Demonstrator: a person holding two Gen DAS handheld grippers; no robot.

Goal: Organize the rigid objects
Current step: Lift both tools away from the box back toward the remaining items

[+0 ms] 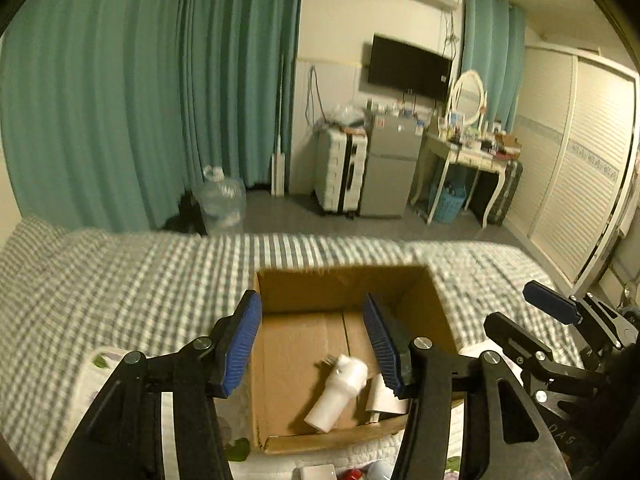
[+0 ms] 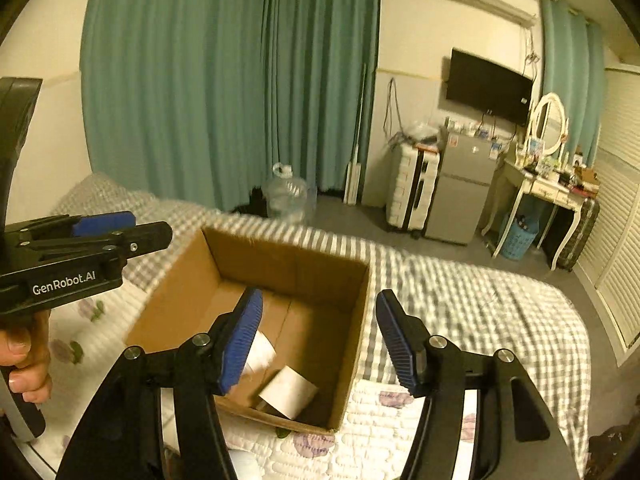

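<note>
An open cardboard box (image 1: 344, 308) is seen resting on a bed (image 1: 120, 280), its flaps out of sight and its brown floor largely bare. Inside it, toward the near wall, a white bottle (image 1: 340, 392) is found lying on its side, tilted, with a white block (image 1: 384, 396) just beside it on the right; in the right wrist view two white items are seen in the same near part of the box, but which is which cannot be told through the blur. The left gripper (image 1: 314, 344) is held above the box with its blue pads wide apart and nothing between them. The right gripper (image 2: 320, 338) is likewise spread wide over the box and is empty; it is also noted at the right edge of the left wrist view. In the right wrist view the left gripper is seen at the left edge, gripped by a hand (image 2: 24, 360). The bed is covered by a grey checked sheet, with a white quilt (image 2: 380, 432) bearing a floral print under the near side of the box. Small items at the bottom edge of the left wrist view are too cut off to identify. Beyond the bed, teal curtains (image 1: 160, 80), a clear water jug (image 1: 222, 200), a white suitcase (image 1: 340, 168), a grey fridge (image 1: 390, 164), a wall television (image 1: 408, 66) and a dressing table (image 1: 468, 152) with an oval mirror are recorded.
</note>
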